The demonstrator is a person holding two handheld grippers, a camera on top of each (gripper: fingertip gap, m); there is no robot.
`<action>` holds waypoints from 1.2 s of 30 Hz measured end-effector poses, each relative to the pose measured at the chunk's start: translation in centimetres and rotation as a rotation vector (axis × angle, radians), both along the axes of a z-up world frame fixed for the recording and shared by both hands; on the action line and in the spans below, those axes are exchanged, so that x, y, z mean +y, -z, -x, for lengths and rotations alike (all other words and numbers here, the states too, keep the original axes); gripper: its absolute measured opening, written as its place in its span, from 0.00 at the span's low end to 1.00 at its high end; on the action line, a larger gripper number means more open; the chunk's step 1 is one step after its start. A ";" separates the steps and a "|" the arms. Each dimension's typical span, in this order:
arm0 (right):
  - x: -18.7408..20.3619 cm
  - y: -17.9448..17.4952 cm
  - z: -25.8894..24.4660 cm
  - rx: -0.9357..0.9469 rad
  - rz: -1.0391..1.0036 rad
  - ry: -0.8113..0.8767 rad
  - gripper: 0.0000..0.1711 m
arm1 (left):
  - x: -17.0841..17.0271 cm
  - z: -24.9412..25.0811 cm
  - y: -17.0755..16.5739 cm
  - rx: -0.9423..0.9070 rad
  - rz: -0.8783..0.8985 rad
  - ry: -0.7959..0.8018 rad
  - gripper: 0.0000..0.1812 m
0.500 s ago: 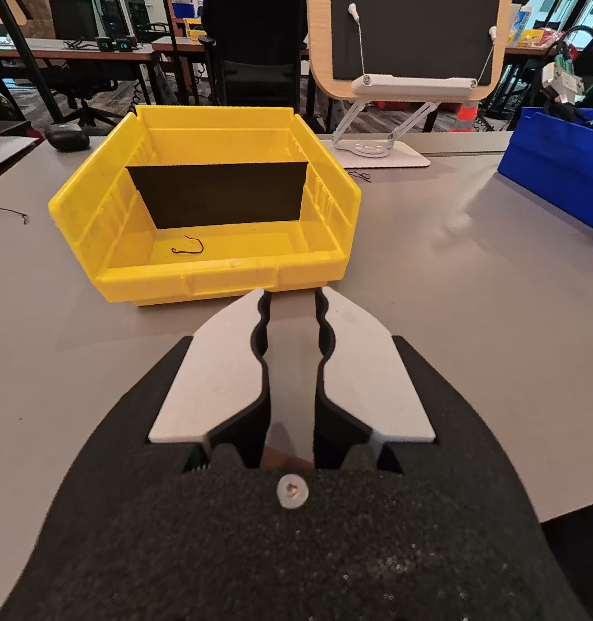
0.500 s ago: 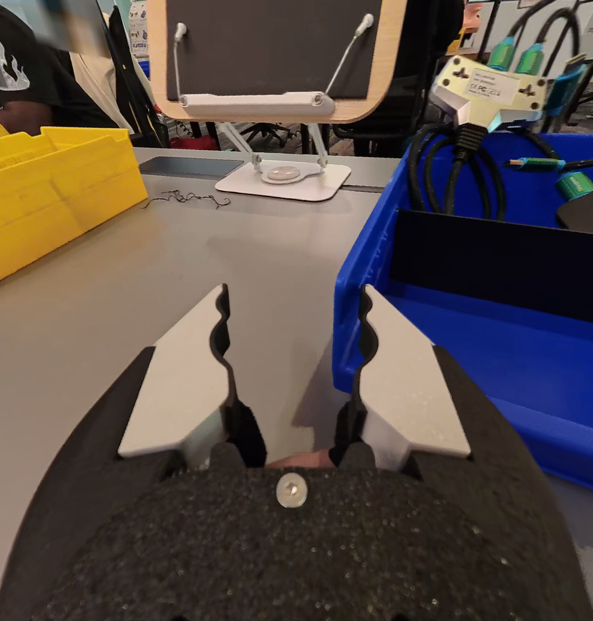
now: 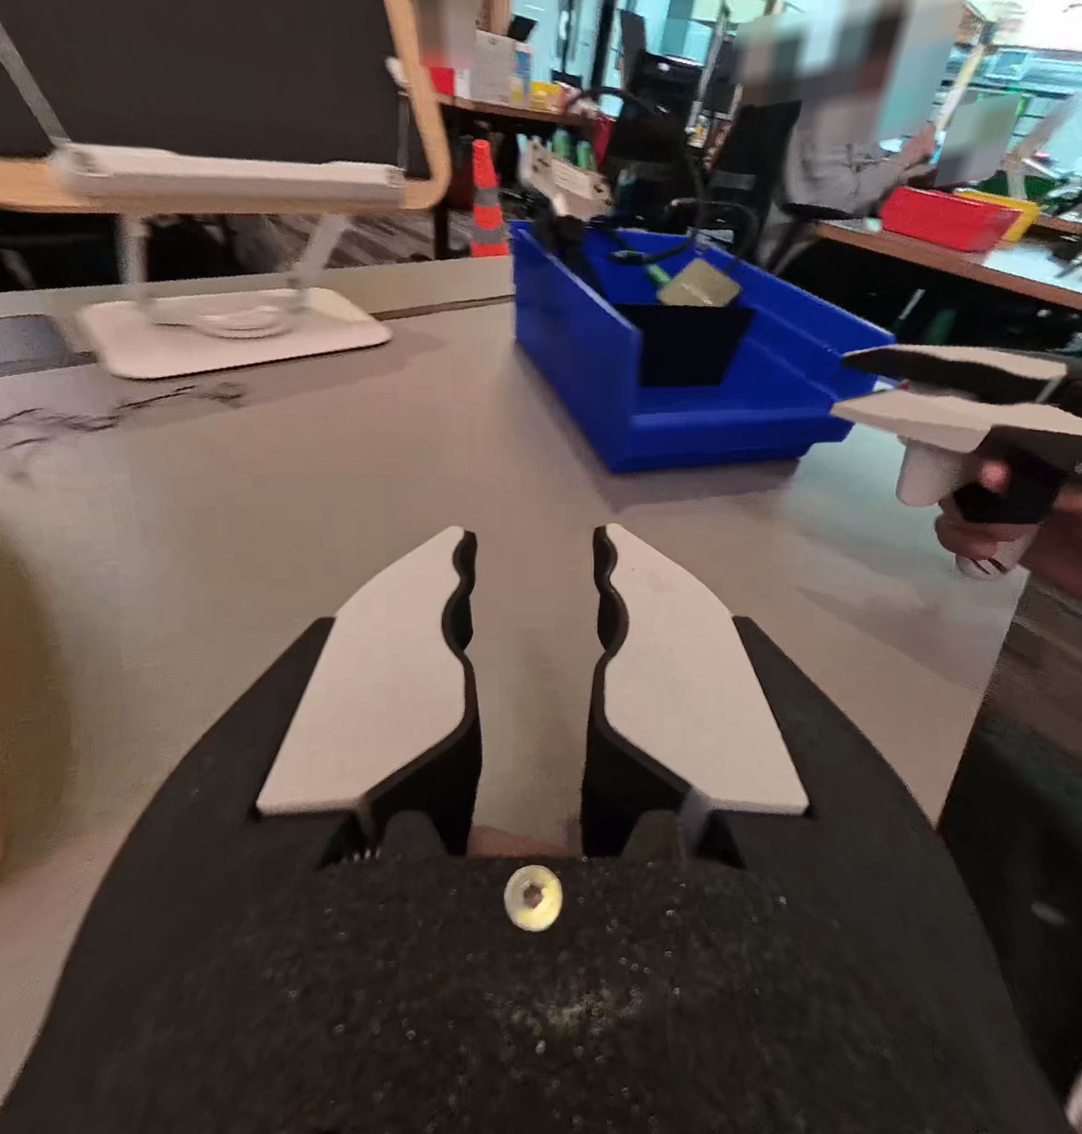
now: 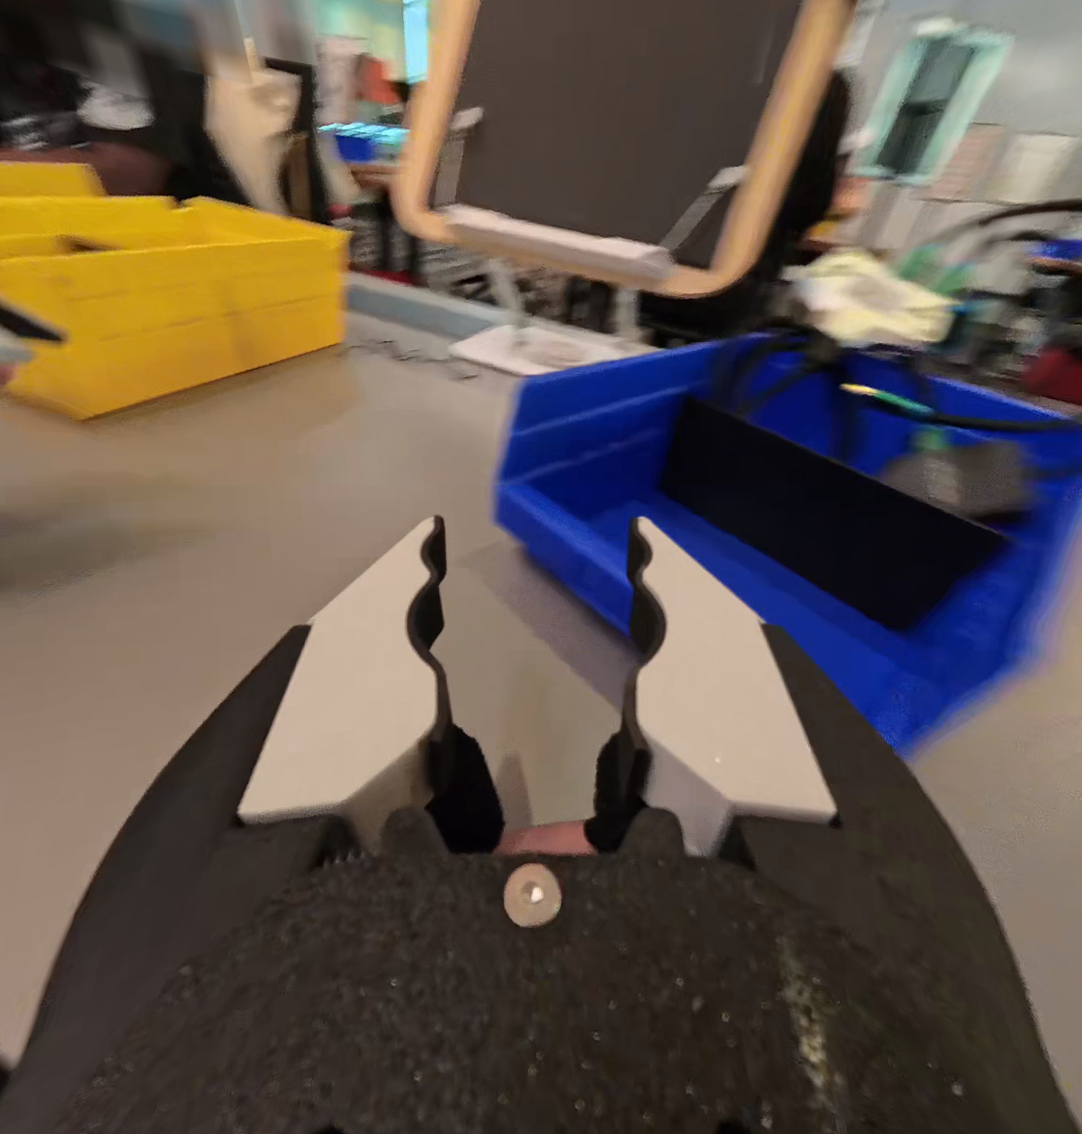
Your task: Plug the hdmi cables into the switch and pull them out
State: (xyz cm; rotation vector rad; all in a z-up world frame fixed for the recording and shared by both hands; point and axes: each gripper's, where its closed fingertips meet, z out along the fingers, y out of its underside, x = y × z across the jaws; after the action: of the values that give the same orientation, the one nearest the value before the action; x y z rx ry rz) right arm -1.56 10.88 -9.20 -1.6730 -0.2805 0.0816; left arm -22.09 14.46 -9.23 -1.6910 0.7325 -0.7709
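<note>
Nearest, the left gripper [image 3: 533, 540] and the right gripper [image 4: 537, 528] both hang over the bare grey table [image 3: 403, 466] with jaws spread and nothing between them. Beyond them sits the blue bin [image 4: 563, 491], split by a black divider [image 4: 833, 528]; behind the divider lie the dark HDMI cables [image 4: 956, 417] with green plug ends and a boxy switch [image 3: 698, 286], blurred in both views. The cables will likely be light, springy and apt to snag, so the rigid plug body looks the best hold, while the small switch may slide unless pinned by its sides.
</note>
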 end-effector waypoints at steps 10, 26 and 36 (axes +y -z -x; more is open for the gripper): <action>-0.7 2.2 -13.8 0.116 0.099 0.545 0.31 | 5.4 -19.5 1.0 0.128 0.102 0.065 0.25; 2.2 1.1 -13.0 0.216 0.147 0.668 0.01 | 5.9 -15.1 1.3 0.212 0.049 -0.288 0.02; 5.1 -0.1 4.4 0.101 0.094 0.329 0.01 | 4.4 3.1 0.1 0.215 0.009 -0.528 0.02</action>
State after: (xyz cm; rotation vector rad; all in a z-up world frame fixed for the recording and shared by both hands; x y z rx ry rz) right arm -5.92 16.00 -9.15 -1.7818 0.0777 -0.0682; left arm -25.22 18.89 -9.31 -1.8797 0.3911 -0.2264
